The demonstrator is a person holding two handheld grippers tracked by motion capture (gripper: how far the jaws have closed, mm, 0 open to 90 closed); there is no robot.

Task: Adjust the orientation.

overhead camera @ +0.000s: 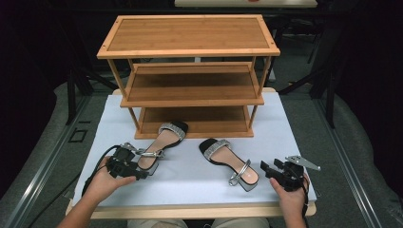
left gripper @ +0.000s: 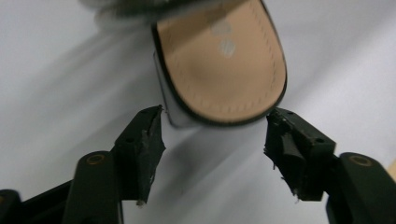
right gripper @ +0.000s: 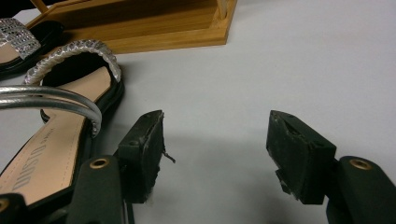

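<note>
- White table top [overhead camera: 285, 123] with a pale wooden edge along the near side; matte, evenly lit, soft shadows only.
- Three-tier bamboo rack [overhead camera: 190, 35] stands at the far middle of the table; all shelves bare.
- Grey floor [overhead camera: 366, 156] on both sides of the table, with metal rails [overhead camera: 43, 166] running along the left and right.
- Black frame legs [overhead camera: 71, 95] stand at the far left and far right.
- Room beyond is dark; a light table edge [overhead camera: 244, 3] shows at the top.
</note>
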